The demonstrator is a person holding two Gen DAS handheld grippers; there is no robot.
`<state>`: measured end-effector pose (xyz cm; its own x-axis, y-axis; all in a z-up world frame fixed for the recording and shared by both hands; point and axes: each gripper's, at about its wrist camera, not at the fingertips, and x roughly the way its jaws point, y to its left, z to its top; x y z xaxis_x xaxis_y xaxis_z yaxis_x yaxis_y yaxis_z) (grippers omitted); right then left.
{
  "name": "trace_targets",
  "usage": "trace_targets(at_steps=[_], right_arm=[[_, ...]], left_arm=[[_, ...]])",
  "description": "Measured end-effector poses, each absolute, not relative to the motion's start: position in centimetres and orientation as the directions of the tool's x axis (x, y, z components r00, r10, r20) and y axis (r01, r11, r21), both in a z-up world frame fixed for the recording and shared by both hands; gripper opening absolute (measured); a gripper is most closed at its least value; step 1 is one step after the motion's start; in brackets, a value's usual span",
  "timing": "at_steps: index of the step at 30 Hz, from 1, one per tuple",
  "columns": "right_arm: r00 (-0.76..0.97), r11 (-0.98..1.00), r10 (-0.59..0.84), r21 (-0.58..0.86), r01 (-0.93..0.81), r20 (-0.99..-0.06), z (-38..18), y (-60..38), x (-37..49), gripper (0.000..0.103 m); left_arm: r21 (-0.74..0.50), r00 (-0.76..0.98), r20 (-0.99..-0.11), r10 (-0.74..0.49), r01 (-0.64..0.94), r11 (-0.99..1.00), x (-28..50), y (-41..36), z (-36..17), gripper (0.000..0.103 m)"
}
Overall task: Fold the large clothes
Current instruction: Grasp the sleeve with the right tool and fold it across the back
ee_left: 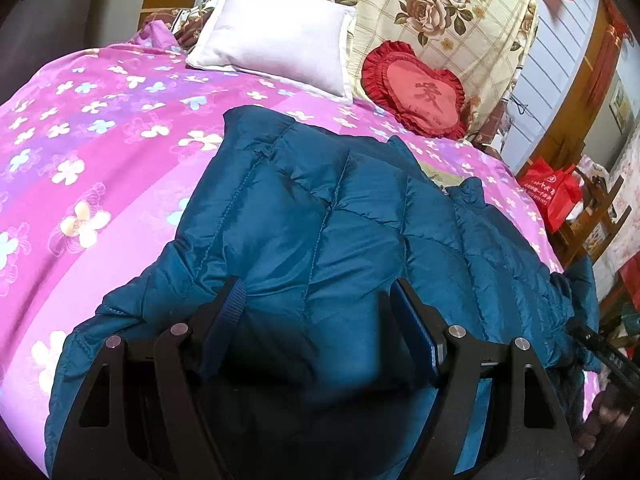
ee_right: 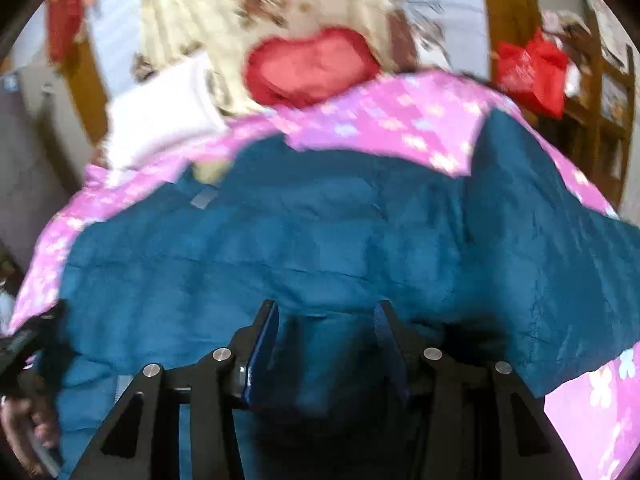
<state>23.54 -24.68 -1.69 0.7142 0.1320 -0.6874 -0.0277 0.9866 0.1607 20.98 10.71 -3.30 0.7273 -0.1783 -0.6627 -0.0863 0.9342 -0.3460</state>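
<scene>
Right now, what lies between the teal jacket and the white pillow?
Only pink floral bedsheet lies between the teal jacket and the white pillow; the left wrist view shows this clearly.

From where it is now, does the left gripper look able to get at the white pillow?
Probably not without moving: the left gripper is open over the blue jacket, and the white pillow lies beyond the jacket across bare sheet.

Home bedroom; bed (ee_left: 120, 152), pillow (ee_left: 276, 36)
</scene>
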Motion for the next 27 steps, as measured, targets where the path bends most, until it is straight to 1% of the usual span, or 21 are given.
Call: trace_targets(at_steps=[1, 3, 4, 5, 8, 10, 12, 13, 14, 16, 19, 22, 25, 27], right_arm=[[0.697, 0.989, 0.132, 0.14, -0.046, -0.704, -2.0, -23.8, 23.8, 0.048], [0.607, 0.994, 0.111, 0.089, -0.066, -0.787, -4.1, -22.8, 25.1, 0.059], [0.591, 0.995, 0.1, 0.066, -0.079, -0.8, -5.3, -22.4, 25.5, 0.063], [0.601, 0.995, 0.099, 0.067, -0.076, -0.793, -5.3, -22.5, 25.5, 0.064], [0.58, 0.995, 0.104, 0.092, -0.05, -0.808, -4.6, -22.7, 25.9, 0.065], [0.622, 0.998, 0.058, 0.053, -0.027, -0.781, -3.3, -23.6, 24.9, 0.065], [0.721, 0.999, -0.015, 0.022, 0.042, -0.693, -0.7, -26.2, 22.0, 0.065], [0.752, 0.995, -0.054, 0.028, 0.096, -0.656, 0.3, -28.5, 20.8, 0.068], [0.762, 0.988, -0.097, 0.031, 0.152, -0.64, 0.9, -30.3, 20.0, 0.079], [0.736, 0.942, -0.233, 0.042, 0.334, -0.636, 1.3, -36.8, 18.6, 0.088], [0.652, 0.832, -0.32, 0.125, 0.541, -0.688, 0.0, -46.7, 16.5, 0.088], [0.584, 0.722, -0.356, 0.183, 0.668, -0.729, -1.8, -54.7, 14.7, 0.088], [0.575, 0.666, -0.284, 0.273, 0.694, -0.767, -3.5, -60.5, 14.1, 0.088], [0.594, 0.653, -0.248, 0.321, 0.686, -0.765, -4.5, -62.2, 13.5, 0.088]], left_arm=[[-0.347, 0.727, -0.663, -0.178, -0.087, 0.934, 21.0, 10.7, -3.3, 0.075], [-0.34, 0.727, -0.664, -0.173, -0.087, 0.936, 20.9, 10.7, -3.3, 0.075], [-0.336, 0.729, -0.663, -0.17, -0.087, 0.938, 20.9, 10.7, -3.2, 0.075], [-0.332, 0.73, -0.663, -0.166, -0.089, 0.939, 20.8, 10.7, -3.1, 0.075], [-0.316, 0.743, -0.653, -0.146, -0.093, 0.944, 20.5, 10.5, -2.8, 0.075], [-0.296, 0.749, -0.649, -0.13, -0.091, 0.951, 20.3, 10.3, -2.6, 0.075], [-0.263, 0.743, -0.66, -0.114, -0.085, 0.961, 20.4, 9.8, -2.6, 0.075], [-0.25, 0.738, -0.667, -0.108, -0.086, 0.964, 20.5, 9.6, -2.6, 0.075], [-0.238, 0.729, -0.677, -0.101, -0.087, 0.967, 20.7, 9.4, -2.7, 0.075], [-0.238, 0.723, -0.684, -0.101, -0.09, 0.967, 20.9, 9.5, -2.9, 0.075], [-0.254, 0.721, -0.684, -0.109, -0.095, 0.962, 20.9, 9.8, -3.0, 0.075], [-0.241, 0.718, -0.689, -0.101, -0.095, 0.966, 21.0, 9.5, -3.0, 0.075], [-0.239, 0.715, -0.692, -0.101, -0.095, 0.966, 21.0, 9.5, -3.1, 0.075], [-0.241, 0.715, -0.692, -0.102, -0.096, 0.966, 21.0, 9.5, -3.1, 0.075]])
